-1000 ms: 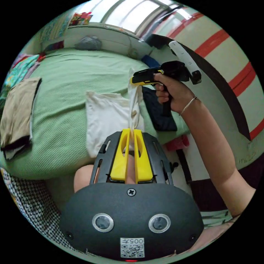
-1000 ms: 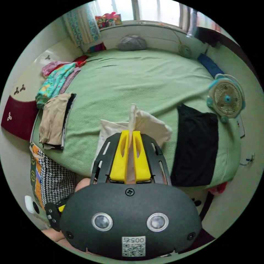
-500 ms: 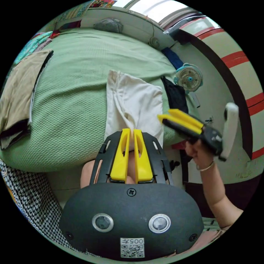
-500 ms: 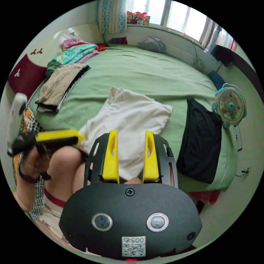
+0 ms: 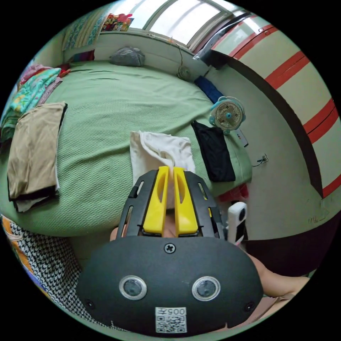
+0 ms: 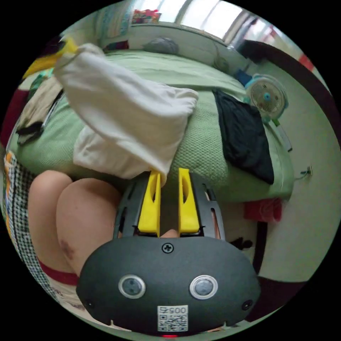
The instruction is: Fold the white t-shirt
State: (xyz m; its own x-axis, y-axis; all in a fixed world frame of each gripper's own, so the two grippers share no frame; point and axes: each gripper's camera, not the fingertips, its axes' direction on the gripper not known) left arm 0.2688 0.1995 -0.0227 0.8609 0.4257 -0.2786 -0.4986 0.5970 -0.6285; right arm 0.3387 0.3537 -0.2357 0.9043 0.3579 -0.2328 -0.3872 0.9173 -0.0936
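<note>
Left gripper view: left gripper [image 5: 169, 170] pinches white t-shirt [image 5: 156, 151]; right gripper [image 6: 168, 174] gapes beneath it.

Soft matt cloth white t-shirt [image 5: 161, 152] on rough, waffle-textured green bedspread [image 5: 103, 106].

A bed with a textured green cover [image 5: 106, 106] takes up the room. A bright window [image 5: 177, 21] lets in daylight at 12 o'clock. At 2 o'clock, a cream wall with red stripes [image 5: 302, 88]. A small teal fan [image 5: 227, 115] stands beside the bed.
</note>
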